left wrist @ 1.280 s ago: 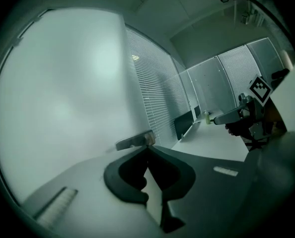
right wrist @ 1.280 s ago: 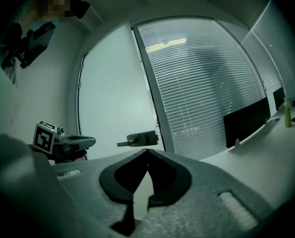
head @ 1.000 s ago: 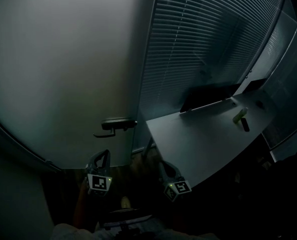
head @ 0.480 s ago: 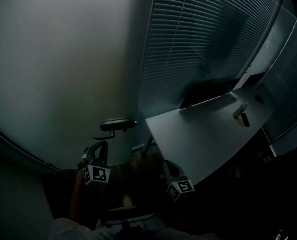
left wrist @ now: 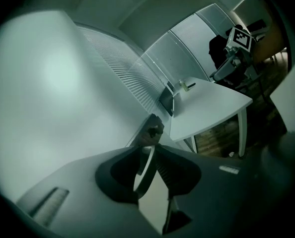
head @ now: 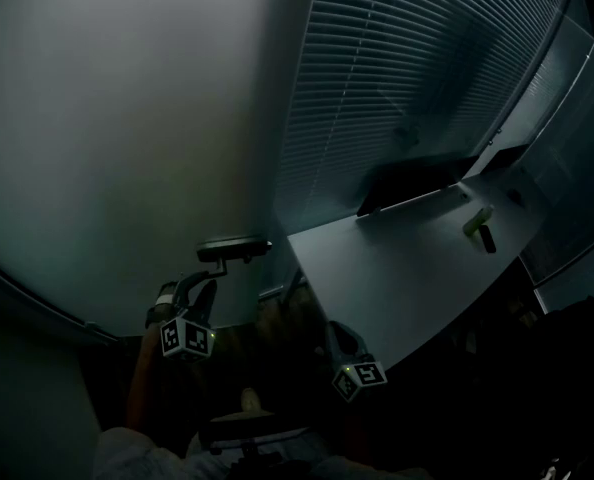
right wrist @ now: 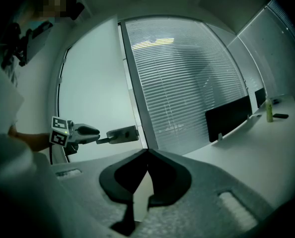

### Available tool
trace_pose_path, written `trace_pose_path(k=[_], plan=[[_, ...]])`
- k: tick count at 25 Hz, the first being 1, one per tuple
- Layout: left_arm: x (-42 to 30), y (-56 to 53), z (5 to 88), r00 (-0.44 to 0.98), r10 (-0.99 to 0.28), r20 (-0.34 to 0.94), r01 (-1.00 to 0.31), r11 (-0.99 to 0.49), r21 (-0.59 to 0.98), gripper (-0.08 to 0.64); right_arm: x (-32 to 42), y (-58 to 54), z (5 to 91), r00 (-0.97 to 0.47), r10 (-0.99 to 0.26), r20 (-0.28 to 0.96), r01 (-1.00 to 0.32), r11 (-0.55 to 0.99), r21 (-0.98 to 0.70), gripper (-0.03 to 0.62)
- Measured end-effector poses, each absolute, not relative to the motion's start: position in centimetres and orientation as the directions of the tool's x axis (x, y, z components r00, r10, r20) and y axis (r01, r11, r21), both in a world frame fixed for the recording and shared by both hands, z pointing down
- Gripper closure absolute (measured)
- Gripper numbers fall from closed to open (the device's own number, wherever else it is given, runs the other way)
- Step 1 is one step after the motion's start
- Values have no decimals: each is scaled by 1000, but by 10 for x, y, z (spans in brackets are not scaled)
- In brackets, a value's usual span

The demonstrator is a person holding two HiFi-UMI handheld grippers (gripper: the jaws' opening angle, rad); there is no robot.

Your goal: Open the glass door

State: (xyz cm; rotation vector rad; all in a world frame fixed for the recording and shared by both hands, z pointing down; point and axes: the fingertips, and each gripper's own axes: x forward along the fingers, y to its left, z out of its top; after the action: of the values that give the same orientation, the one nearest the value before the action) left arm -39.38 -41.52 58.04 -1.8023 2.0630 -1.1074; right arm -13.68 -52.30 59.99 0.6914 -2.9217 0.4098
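The frosted glass door (head: 127,138) fills the left, closed against its frame, with slatted blinds (head: 397,78) to its right and a pale table (head: 397,278) below them. The left gripper (head: 205,286) reaches the door handle (head: 235,250), its fingers (left wrist: 175,175) pinching the lever. The right gripper (head: 335,340) hangs low beside the table, fingers (right wrist: 162,182) pressed together on nothing

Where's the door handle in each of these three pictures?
Head view: door handle left of centre, just above the left tongs.
Left gripper view: bottom centre, its lever between those tongs.
Right gripper view: left of centre.
Shared landmark: the white desk, right of the handle in all three.
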Motion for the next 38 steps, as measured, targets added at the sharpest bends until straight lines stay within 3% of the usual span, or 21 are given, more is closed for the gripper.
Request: trace_pose_path(k=[15,38], plan=[[-414,-416,619,-207,-812,546,-697,-269,-665,347,-141,-522,604,-880,-438,185,-474,840,-265,594],[-431,-434,660,-166,-717,676,-640,-443,-628,420,-137,-534,610,-855,-485,183,-518,793,-320,594]])
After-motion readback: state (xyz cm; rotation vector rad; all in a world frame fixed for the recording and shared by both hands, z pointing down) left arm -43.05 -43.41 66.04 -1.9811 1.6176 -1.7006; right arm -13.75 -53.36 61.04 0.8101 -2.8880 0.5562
